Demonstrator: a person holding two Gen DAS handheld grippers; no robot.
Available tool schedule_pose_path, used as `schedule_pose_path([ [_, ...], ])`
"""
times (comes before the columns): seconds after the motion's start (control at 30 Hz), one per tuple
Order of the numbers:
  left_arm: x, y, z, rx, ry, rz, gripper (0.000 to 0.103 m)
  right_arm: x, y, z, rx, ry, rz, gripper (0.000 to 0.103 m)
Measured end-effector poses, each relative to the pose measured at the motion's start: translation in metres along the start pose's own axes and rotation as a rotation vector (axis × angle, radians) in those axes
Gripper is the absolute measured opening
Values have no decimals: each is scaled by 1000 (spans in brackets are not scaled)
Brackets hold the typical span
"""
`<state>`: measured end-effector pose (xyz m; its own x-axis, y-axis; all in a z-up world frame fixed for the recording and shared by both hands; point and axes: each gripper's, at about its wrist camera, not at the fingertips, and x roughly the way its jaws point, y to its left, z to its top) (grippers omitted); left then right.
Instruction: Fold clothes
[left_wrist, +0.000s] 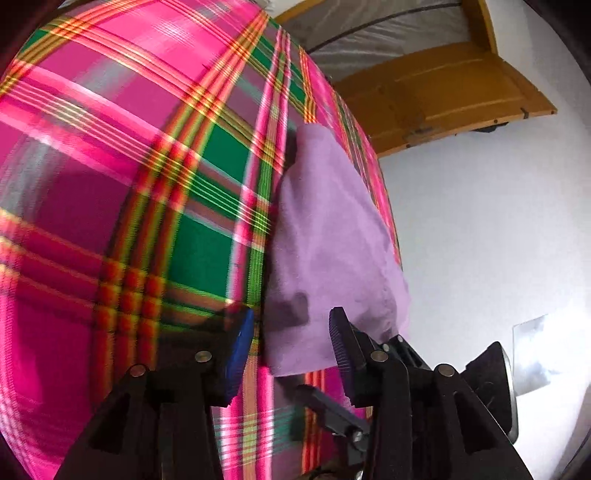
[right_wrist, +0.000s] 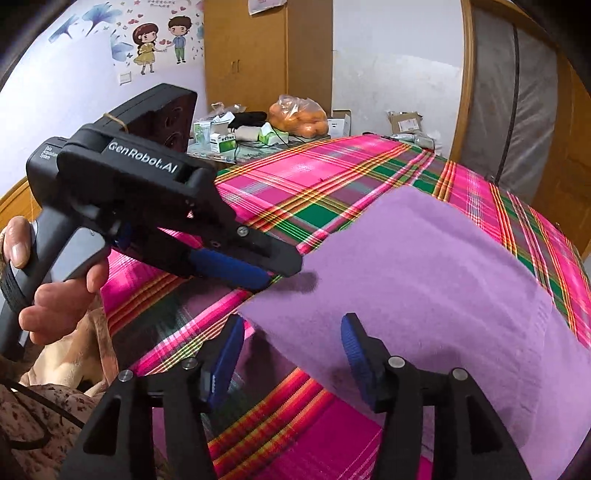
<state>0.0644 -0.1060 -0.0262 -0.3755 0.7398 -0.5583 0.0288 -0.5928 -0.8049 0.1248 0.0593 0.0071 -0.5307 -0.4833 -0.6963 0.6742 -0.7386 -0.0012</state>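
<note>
Cloth on the bed, my two grippers at its near edge.

The cloth (right_wrist: 424, 273) lies on the bedspread (right_wrist: 314, 177). My left gripper (right_wrist: 273, 275) sits left of it, my right gripper (right_wrist: 291, 354) before it; a cluttered table (right_wrist: 258, 144) stands behind the bed.

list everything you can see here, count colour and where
purple cloth: one, lilac, lying on the plaid sheet, near edge between the right gripper's fingers
plaid sheet: one, pink with green and yellow stripes, covering the bed
bag of oranges: one, clear plastic, orange fruit, on the cluttered surface beyond the bed
small boxes: several, white and green, left of the bag
wardrobe: one, brown wood, against the far wall
wall sticker: one, cartoon couple, upper left wall
left gripper: one, black with blue pads, at the cloth's left edge
right gripper: one, black, blue pads, open
hand: one, on the left gripper's handle
</note>
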Motion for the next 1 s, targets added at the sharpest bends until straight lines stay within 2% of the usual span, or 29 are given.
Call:
schedule_pose_path([
  [0.17, 15, -8, 8, -11, 61, -40, 44, 1, 5, 0, -25, 2, -27, 58],
  [0.3, 16, -15, 13, -16, 74, -88, 44, 3, 7, 3, -44, -8, -49, 60],
  [0.47, 16, -22, 17, -31, 73, -135, 44, 14, 10, 6, -71, 5, -128, 61],
  [0.67, 18, -24, 22, -48, 84, -139, 44, 24, 13, 14, -69, 32, -171, 61],
  [0.73, 17, -22, 23, -52, 81, -133, 44, 28, 10, 17, -51, 46, -185, 57],
  [1.0, 17, -12, 47, -83, -10, -53, 44, 25, -2, 17, 5, 33, -175, 18],
])
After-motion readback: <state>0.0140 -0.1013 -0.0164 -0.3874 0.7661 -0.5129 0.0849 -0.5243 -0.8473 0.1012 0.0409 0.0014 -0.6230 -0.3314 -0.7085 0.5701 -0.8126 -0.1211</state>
